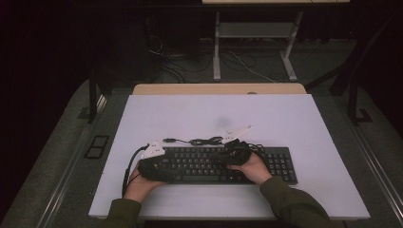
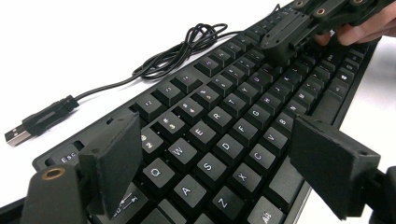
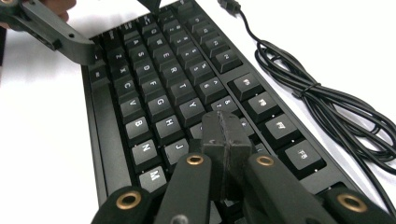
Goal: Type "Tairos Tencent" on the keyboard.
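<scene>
White bench [image 1: 285,118], dim room behind. Black keyboard [image 1: 214,164] lying near front edge, its coiled cable [image 1: 202,140] just behind, USB plug [image 2: 21,130] loose on bench. Left tongs [image 2: 215,163] spread wide over keyboard's left end. Right tongs [image 3: 227,140] pressed together, empty, tips over keys near middle.

White table [image 1: 294,123] (wooden edge at far side); black keyboard [image 1: 280,159] flat beneath both grippers; coiled black cable [image 1: 205,140] beyond right gripper [image 1: 227,159], USB plug loose.
</scene>
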Available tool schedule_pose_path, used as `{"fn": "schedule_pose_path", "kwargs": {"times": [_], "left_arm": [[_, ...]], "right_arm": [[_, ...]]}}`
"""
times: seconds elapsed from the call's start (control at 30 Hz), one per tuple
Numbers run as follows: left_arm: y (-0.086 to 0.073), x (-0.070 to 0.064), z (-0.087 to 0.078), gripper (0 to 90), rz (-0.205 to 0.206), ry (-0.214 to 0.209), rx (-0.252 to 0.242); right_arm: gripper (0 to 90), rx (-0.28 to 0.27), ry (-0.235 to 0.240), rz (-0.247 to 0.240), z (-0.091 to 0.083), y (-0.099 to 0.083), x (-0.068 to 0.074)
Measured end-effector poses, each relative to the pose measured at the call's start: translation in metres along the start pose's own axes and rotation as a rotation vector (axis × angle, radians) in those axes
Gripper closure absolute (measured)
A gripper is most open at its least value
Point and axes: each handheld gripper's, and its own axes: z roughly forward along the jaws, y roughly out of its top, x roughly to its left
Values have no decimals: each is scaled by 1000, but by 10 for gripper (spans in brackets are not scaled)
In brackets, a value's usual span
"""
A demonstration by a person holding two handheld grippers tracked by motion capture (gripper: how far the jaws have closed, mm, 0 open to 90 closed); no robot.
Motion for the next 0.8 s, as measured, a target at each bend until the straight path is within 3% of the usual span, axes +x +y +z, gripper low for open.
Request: {"fn": "schedule_pose_path", "kwargs": {"times": [0.2,0.27,0.5,0.63,0.8], "left_arm": [[0,0,0,168,0,2,-2],[0,0,0,172,2,2,-1],[2,-1,1,179,5,2,-1],[3,-1,2,195,8,2,2],[5,-1,3,237,10,-1,7]], "right_arm": [[832,-39,13,20,-6,0,-2],[760,-65,14,33,-9,-1,-4],[633,-104,12,55,-13,-2,-6],[477,-126,-2,78,-16,-3,-8],[361,-144,-31,93,-17,-5,-11]]}}
